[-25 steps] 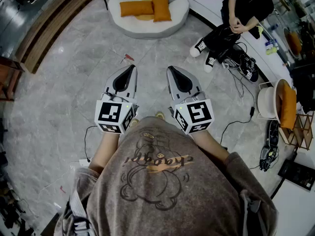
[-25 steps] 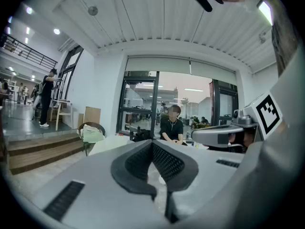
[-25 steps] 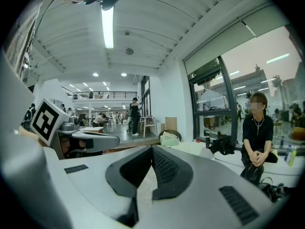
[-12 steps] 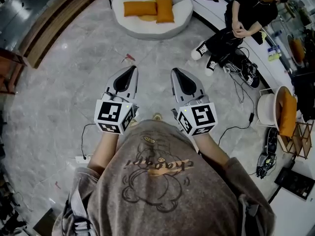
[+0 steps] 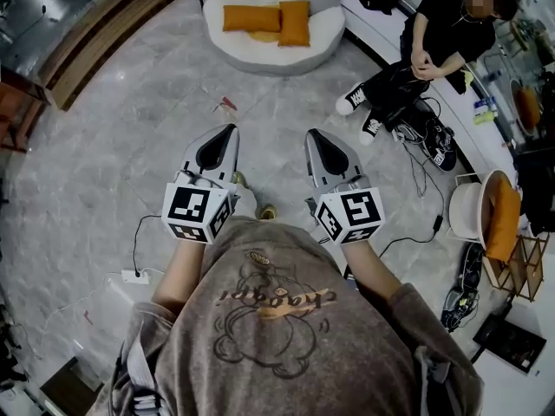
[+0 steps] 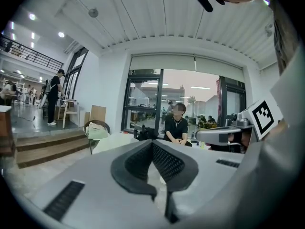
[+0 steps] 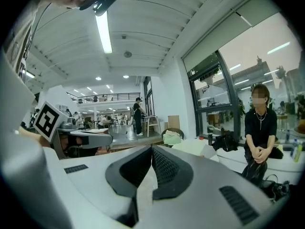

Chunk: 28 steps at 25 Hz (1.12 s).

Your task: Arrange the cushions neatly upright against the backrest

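Observation:
Two orange cushions (image 5: 251,17) (image 5: 294,22) lie flat side by side on a round white sofa (image 5: 269,55) at the far end of the floor in the head view. My left gripper (image 5: 228,131) and right gripper (image 5: 314,135) are held level side by side, pointing toward the sofa and still well short of it. Both are shut with nothing between their jaws. In the left gripper view the shut left gripper (image 6: 152,142) points at the white sofa (image 6: 112,140). The right gripper (image 7: 152,148) also shows its tips meeting, with the sofa (image 7: 195,147) beyond.
A person in black (image 5: 434,46) sits on a white bench right of the sofa, feet out on the floor. A second white chair with an orange cushion (image 5: 503,204) stands at the right. Cables (image 5: 416,224) trail on the marble floor. Wooden steps (image 5: 95,37) run along the left.
Both grippers and the person carrying them have moved forward across the floor toward the sofa. The jaws stayed shut and the cushions have not moved.

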Motion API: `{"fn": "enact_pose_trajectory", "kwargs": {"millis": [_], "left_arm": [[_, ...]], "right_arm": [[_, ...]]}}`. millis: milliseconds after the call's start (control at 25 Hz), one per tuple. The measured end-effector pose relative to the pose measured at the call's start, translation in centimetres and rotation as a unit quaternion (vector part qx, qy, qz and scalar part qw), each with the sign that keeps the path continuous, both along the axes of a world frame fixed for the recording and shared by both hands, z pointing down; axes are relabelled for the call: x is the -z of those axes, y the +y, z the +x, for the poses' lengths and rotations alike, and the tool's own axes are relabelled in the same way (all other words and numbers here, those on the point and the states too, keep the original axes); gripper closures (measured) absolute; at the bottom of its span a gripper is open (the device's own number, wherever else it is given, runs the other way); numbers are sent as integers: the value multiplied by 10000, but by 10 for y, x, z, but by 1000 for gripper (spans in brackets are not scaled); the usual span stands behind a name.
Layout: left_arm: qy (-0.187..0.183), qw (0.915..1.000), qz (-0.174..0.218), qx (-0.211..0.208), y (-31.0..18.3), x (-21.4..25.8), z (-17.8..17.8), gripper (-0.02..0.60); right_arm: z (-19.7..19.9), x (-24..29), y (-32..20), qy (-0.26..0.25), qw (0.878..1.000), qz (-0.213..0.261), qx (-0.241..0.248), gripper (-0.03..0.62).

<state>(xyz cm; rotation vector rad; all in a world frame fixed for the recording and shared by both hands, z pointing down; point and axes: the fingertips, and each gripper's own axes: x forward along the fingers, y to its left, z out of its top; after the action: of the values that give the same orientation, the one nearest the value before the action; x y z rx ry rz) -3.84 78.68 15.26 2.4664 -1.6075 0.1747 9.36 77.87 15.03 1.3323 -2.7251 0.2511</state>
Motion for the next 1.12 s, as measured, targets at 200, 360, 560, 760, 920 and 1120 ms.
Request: {"fn": "enact_pose_trajectory", "kwargs": {"millis": [200,360,560,760,920,1120], "left_arm": [[-14,10000,29,-40,-18,-6,1,577],[7,10000,47,-28,-37,-8,-2,577],[16,10000,-6,2,-65,-11,-10,577],[2,9999,-144,29,-104,-21,-21,577],[52,9998,-157,-70,-137,-23,-22,577],[74,9997,-194,-143,-178,-22,-33,577]], "right_arm": [[-3,-5,-18,10,10000,9,8,574],[-6,-11,-34,40,10000,-46,19,574],[-15,-14,-61,72,9999,-90,80,574],[-28,-16,-96,76,9999,-111,97,574],[-34,-17,-128,81,9998,-137,101,574],[-49,-15,-168,108,9997,-157,132,574]]}}
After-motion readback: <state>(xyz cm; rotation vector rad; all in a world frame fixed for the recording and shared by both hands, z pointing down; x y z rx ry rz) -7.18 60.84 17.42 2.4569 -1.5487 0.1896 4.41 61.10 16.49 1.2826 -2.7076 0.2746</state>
